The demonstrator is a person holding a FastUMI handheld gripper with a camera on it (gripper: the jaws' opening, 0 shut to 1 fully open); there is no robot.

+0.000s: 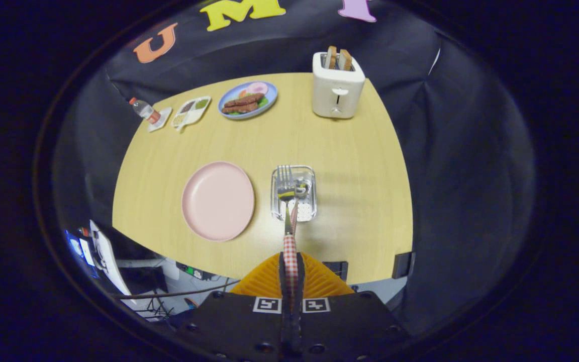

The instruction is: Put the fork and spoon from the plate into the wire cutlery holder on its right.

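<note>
Gripping the spoon's (290, 236) checked handle, the gripper (290, 266) holds its bowl over the holder (293, 193), beside the fork (284, 176).

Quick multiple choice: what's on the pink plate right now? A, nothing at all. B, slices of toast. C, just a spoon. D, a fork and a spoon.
A: the pink plate lies bare, while the hand-held gripper is shut on the checked handle of a piece of cutlery whose far end reaches over the wire cutlery holder, where a fork already stands.
</note>
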